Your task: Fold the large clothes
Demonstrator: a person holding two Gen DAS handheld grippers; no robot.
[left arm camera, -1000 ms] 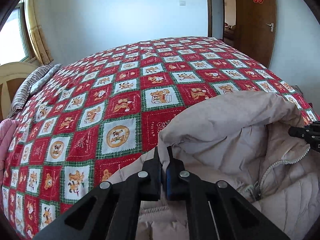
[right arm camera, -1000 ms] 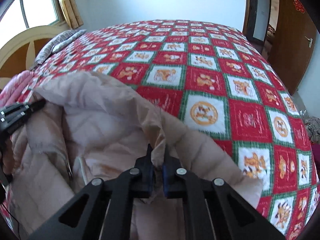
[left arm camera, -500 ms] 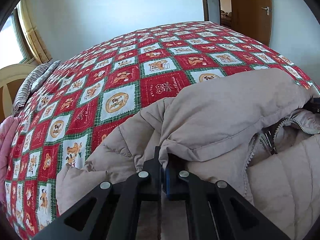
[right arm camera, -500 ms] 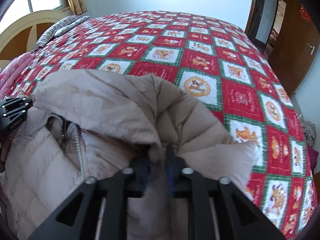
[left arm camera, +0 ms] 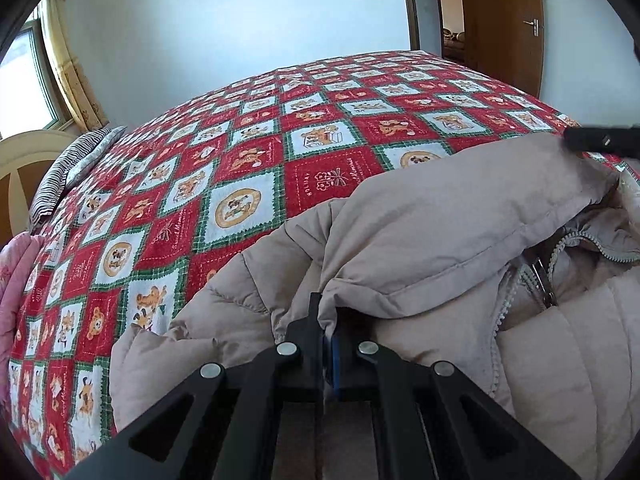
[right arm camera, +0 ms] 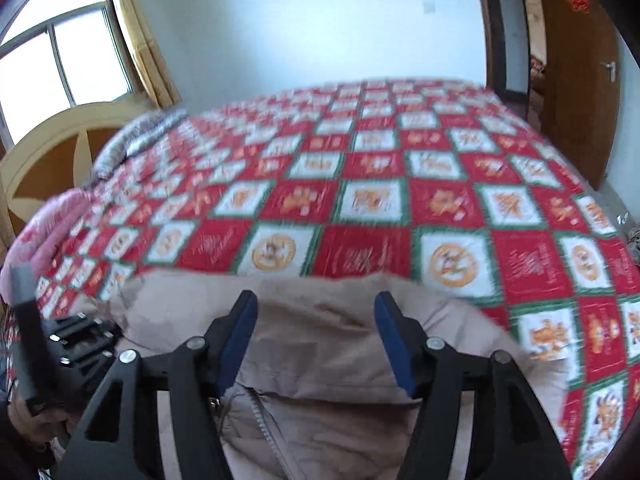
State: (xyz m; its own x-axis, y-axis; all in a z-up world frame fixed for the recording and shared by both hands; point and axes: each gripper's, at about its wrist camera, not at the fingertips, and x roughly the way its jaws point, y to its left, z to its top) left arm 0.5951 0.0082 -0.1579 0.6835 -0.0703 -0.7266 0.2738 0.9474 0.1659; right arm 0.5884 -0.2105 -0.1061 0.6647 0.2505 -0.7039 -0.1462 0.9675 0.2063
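The beige jacket (left arm camera: 440,248) lies on the quilted bed (left arm camera: 248,152), a fold pinched between the closed left gripper (left arm camera: 328,328) fingers, while the right gripper (right arm camera: 316,328) fingers are opening above its loose hood.

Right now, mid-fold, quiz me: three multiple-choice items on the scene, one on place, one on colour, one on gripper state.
1. Where does the jacket lie?
A. on the quilt
B. on the floor
C. on a chair

2. What colour is the jacket?
A. navy
B. beige
C. green

3. How does the left gripper stand?
A. wide open above the bed
B. shut on nothing
C. shut on the jacket

Answers:
1 A, red checked quilt shows all around the jacket.
2 B, pale beige shell in both views.
3 C, its jaws pinch a fold of fabric; the right gripper is opening, jacket below it unpinched.
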